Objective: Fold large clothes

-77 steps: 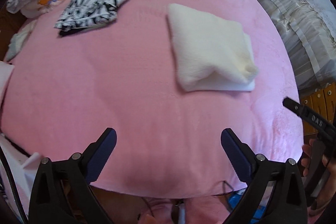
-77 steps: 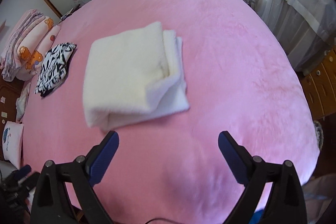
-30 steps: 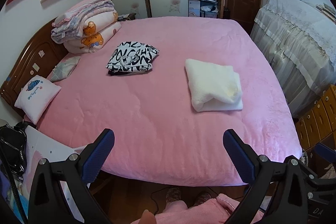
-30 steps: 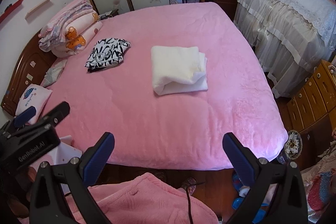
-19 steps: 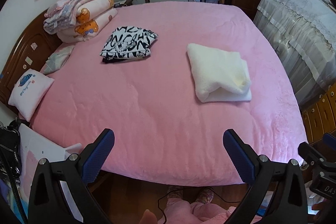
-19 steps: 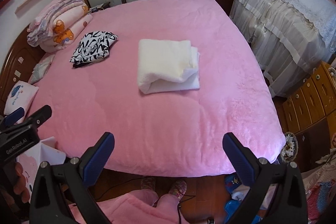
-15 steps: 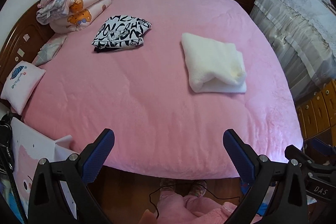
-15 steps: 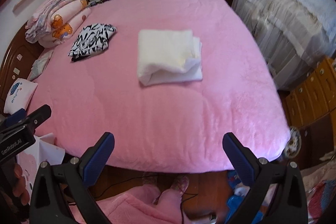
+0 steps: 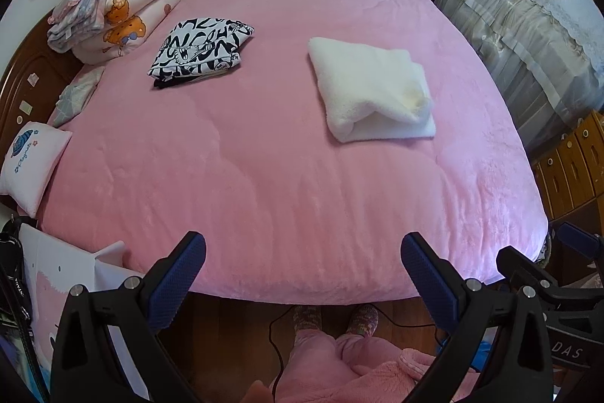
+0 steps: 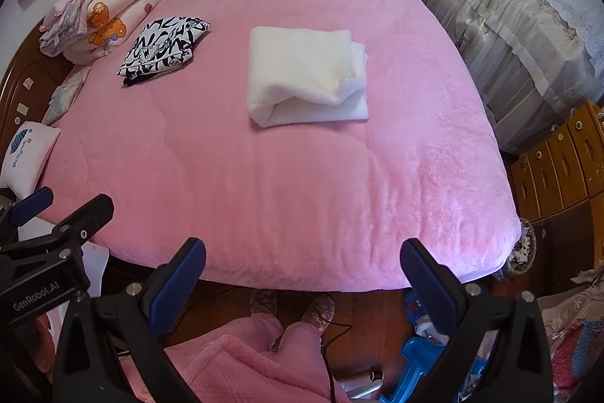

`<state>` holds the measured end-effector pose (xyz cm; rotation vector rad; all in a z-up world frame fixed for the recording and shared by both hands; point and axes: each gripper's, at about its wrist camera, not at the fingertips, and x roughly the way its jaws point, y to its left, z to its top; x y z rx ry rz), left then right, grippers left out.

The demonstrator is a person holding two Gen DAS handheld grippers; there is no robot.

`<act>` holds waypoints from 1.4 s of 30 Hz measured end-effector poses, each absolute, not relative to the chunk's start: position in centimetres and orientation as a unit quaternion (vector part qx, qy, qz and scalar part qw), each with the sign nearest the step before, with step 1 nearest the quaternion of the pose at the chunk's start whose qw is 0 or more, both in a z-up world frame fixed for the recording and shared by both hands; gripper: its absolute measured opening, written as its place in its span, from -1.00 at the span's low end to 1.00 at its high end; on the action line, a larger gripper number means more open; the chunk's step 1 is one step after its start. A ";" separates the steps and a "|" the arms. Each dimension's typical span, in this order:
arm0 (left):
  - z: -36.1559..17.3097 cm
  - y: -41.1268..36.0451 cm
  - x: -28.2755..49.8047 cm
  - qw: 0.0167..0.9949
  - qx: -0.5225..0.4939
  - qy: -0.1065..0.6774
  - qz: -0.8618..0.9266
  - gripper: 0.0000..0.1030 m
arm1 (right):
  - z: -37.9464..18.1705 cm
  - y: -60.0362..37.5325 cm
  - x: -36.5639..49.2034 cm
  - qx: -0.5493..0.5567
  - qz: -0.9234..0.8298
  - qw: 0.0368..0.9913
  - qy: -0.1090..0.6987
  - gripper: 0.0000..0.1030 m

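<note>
We hold the left claw (image 9: 302,252) and right claw (image 10: 302,252) spread wide and empty at the foot of the bed (image 9: 264,157). The white garment (image 9: 370,89) lies folded mid-bed, well apart from us, so folding looks finished.

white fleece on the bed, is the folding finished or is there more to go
Done: the white fleece garment lies folded into a compact stack on the pink bed, and a black-and-white printed garment sits folded nearer the headboard. In hand: nothing; the left gripper and right gripper are both open and empty, held off the foot of the bed. Left: no unfolded clothing shows on the bed.
</note>
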<state>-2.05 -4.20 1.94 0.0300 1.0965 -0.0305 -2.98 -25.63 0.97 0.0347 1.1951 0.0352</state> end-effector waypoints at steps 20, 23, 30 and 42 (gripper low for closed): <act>0.6 -2.0 -1.0 0.841 -0.028 0.540 -0.018 0.99 | 0.3 -25.0 -1.7 0.024 0.021 0.820 0.572 1.00; 0.4 -2.2 -0.9 0.839 -0.030 0.543 -0.020 0.99 | 0.2 -25.0 -1.5 0.024 0.021 0.819 0.572 1.00; 0.2 -2.3 -0.7 0.839 -0.034 0.543 -0.021 0.99 | 0.0 -25.2 -1.3 0.022 0.020 0.818 0.575 1.00; -0.1 -2.7 -0.9 0.837 -0.038 0.545 -0.013 0.99 | -0.4 -25.3 -1.1 0.017 0.025 0.813 0.582 1.00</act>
